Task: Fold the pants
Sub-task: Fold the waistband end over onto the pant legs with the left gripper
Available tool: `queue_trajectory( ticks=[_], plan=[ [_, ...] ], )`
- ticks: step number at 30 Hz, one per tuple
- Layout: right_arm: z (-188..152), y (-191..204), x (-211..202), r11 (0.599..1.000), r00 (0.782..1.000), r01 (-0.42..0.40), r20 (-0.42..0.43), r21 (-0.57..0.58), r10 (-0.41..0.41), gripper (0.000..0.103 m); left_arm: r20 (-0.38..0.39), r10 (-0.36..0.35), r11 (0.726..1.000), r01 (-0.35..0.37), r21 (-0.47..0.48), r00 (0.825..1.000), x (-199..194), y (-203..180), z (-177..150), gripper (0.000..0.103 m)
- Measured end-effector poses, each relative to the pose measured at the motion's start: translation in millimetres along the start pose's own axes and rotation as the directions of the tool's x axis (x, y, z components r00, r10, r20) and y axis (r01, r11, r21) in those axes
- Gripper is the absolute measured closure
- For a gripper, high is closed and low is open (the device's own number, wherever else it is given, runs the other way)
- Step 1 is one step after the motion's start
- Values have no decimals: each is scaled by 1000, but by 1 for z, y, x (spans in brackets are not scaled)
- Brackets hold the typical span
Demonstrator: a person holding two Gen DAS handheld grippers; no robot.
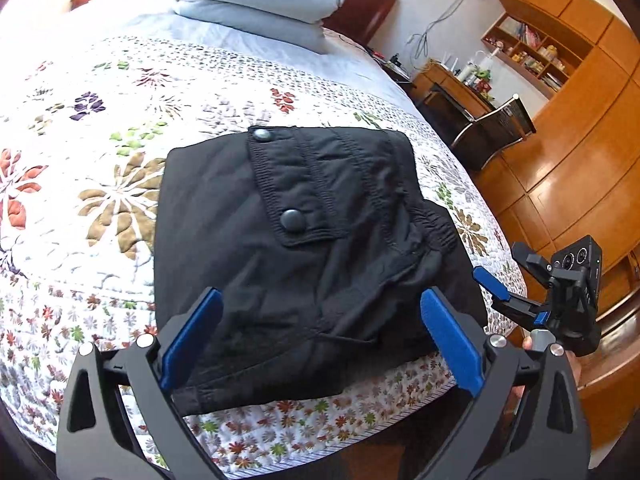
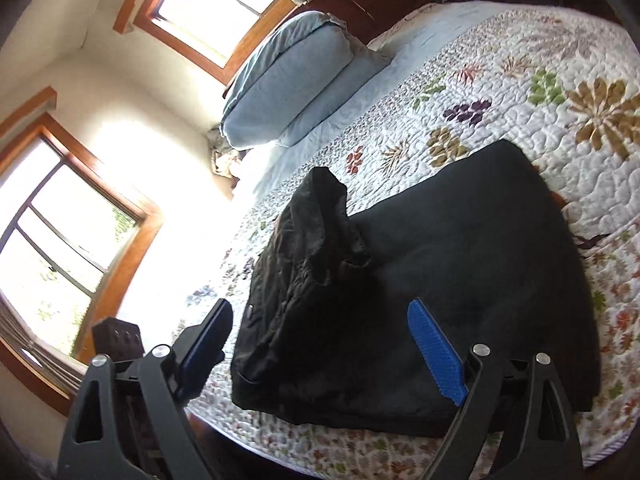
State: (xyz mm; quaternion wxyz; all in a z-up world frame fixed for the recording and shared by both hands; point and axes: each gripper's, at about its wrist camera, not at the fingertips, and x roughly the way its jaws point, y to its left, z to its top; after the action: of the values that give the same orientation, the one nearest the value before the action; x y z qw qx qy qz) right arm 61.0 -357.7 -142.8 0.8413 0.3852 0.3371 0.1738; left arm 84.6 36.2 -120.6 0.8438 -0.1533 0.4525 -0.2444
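Black nylon pants (image 1: 304, 248) folded into a compact stack on the floral quilted bed (image 1: 100, 152).
Left claw (image 1: 320, 340) spread wide above near edge; right claw (image 2: 320, 352) spread, gripping nothing.

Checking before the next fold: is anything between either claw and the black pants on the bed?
Nothing visible. The left claw and the right claw are both open right over the near edge of the black pants; only the floral quilt surrounds them.
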Motion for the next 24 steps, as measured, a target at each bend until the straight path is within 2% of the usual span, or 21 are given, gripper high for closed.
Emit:
queue_trajectory(
  ticks=[7, 14, 19, 21, 23, 24],
  plan=[
    [5, -17, 38, 984, 994, -108, 7, 139, 108, 12, -2, 83, 986, -83, -142, 997, -19, 45, -5, 3],
    [9, -6, 73, 986, 996, -83, 4, 142, 84, 9, -22, 108, 959, -110, -260, 994, -28, 77, -13, 3],
    [9, 4, 92, 997, 1000, -22, -16, 77, 23, 9, -13, 103, 954, -103, -282, 995, -34, 83, -14, 3],
    [9, 6, 98, 999, 1000, 7, -25, 46, -6, 11, -13, 100, 953, -99, -287, 995, -36, 84, -14, 3],
    [7, 7, 103, 999, 999, 40, -35, 21, -40, 27, -16, 98, 950, -98, -296, 995, -38, 85, -15, 3],
    [6, 7, 102, 999, 999, 40, -35, 14, -39, 31, -18, 96, 950, -97, -298, 995, -38, 84, -15, 3]
  ],
)
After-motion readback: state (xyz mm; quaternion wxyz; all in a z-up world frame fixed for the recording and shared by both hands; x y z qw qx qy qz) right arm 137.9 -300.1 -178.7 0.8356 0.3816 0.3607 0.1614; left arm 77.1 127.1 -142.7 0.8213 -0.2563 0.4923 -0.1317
